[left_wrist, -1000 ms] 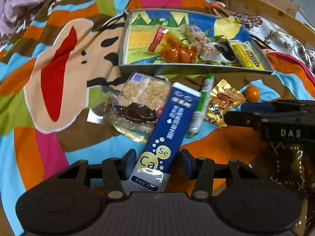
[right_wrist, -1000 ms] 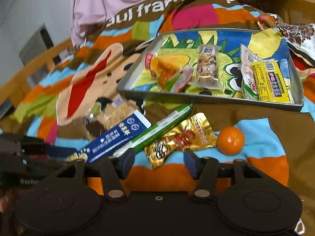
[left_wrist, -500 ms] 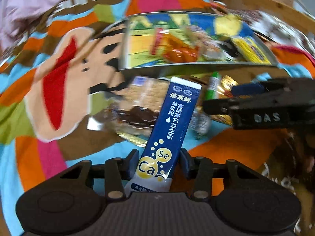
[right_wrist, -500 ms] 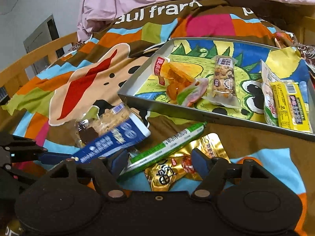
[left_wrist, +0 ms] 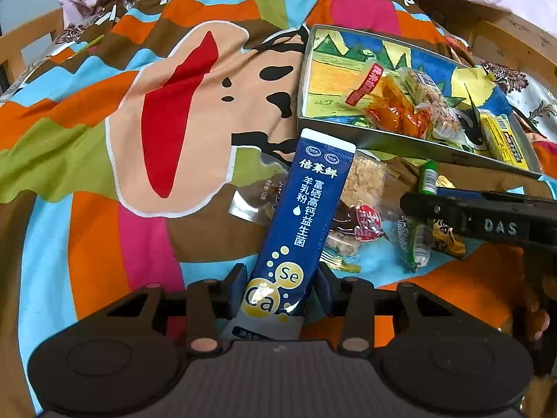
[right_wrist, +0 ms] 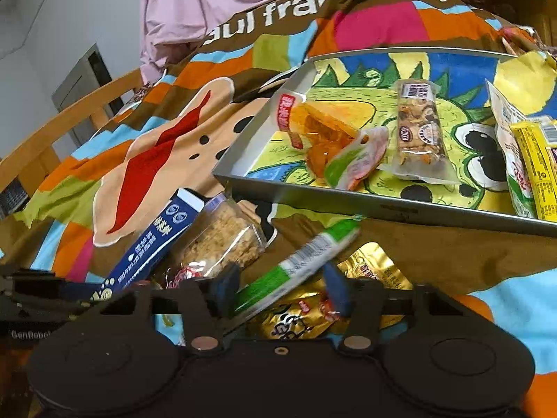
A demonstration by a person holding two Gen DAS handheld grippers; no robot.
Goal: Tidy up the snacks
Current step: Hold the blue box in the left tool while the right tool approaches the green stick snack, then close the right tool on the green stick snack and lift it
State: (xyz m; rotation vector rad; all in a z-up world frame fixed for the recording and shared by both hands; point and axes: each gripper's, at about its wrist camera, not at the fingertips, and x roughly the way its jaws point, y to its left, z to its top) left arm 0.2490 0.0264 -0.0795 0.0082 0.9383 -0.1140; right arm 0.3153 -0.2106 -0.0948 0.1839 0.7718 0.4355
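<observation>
Your left gripper (left_wrist: 280, 287) is clamped on the lower end of the blue goat-milk powder sachet (left_wrist: 306, 216), and that sachet has come up off the blanket: a second ago it lay flat among the loose snacks, now it slants clear of them toward twelve o'clock in the left wrist view, its white top edge overlapping the near wall of the tray (left_wrist: 410, 148). Your first pick is secured, and what remains for it is the carry and the release.

Your right gripper (right_wrist: 280, 289) has moved in over the green-and-white stick pack (right_wrist: 296, 264). The jaws stand at a middling width with the stick's lower end between them, and the stick itself is blurred, so I cannot tell whether the pads are biting yet. Just under it lies the gold foil packet (right_wrist: 362, 275). At ten o'clock from that gripper sits the clear bag of rice crackers (right_wrist: 219, 240), beside the raised sachet.

Farther off, at one o'clock, the dinosaur-print tray already holds an orange jelly pack (right_wrist: 323, 132), a nut bar (right_wrist: 419, 129) and a yellow pack (right_wrist: 536, 170) at its right end. Its left half looks bare enough to take the sachet.
</observation>
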